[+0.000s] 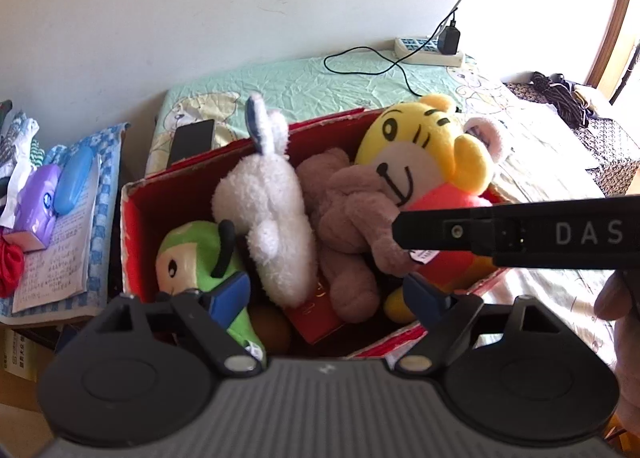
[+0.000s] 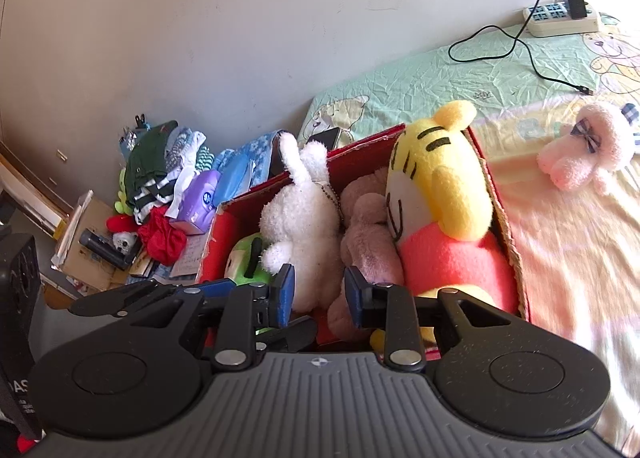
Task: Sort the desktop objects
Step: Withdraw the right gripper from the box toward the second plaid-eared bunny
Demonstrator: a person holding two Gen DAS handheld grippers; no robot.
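Red box (image 1: 160, 194) packed with white rabbit (image 1: 272, 218), yellow tiger (image 1: 420, 146), brown plush (image 1: 344, 210)

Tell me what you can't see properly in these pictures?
- Brown ball, left wrist view: mostly hidden under the green plush.
- Brown plush, right wrist view: face buried between white bunny and tiger plush.
- Notebook writing: too small.
- Phone: behind red box.

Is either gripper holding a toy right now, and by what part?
Neither. The left gripper and right gripper both hang open above the red box of plush toys, nothing between the fingers.
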